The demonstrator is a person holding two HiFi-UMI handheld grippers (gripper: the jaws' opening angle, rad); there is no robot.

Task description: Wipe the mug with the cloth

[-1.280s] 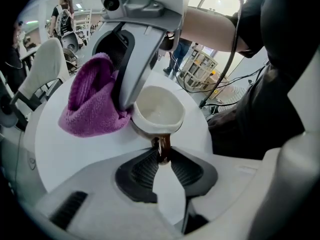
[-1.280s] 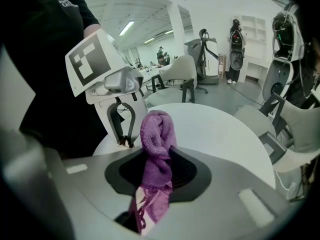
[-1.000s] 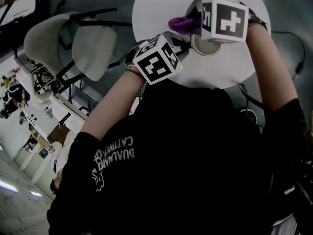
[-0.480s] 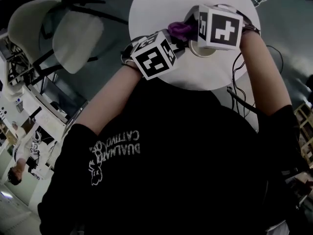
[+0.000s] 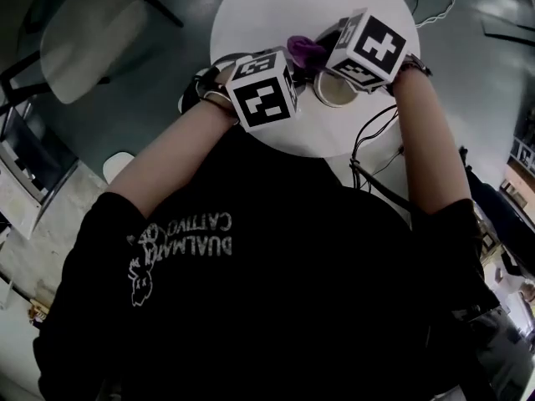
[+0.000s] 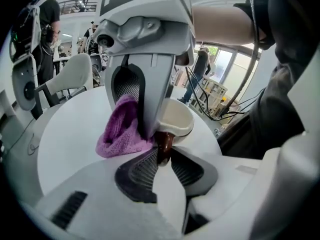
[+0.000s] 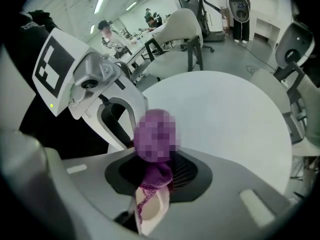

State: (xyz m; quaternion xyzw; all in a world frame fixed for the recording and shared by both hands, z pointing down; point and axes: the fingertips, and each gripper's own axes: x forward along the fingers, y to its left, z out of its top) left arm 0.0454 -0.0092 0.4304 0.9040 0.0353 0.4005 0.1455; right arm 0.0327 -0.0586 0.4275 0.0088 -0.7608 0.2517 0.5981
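A cream mug (image 6: 176, 121) with a brown handle (image 6: 164, 143) stands on the round white table (image 6: 70, 134). My left gripper (image 6: 164, 154) is shut on that handle. A purple cloth (image 6: 121, 130) hangs bunched against the mug's left side, and my right gripper (image 7: 158, 173) is shut on it, coming down from above. In the right gripper view the cloth (image 7: 156, 178) drapes over the mug's rim (image 7: 153, 210). In the head view both marker cubes crowd over the mug (image 5: 333, 91), with the cloth (image 5: 305, 50) showing between them.
A pale chair (image 5: 84, 23) stands left of the table (image 5: 276, 7) and cables (image 5: 376, 136) hang off its right edge. More chairs (image 7: 180, 29) and people stand far off in the room behind.
The right gripper's cube has tipped and rolled over the mug and sunk a little. The left gripper has turned slightly in place. The cloth stays against the mug.
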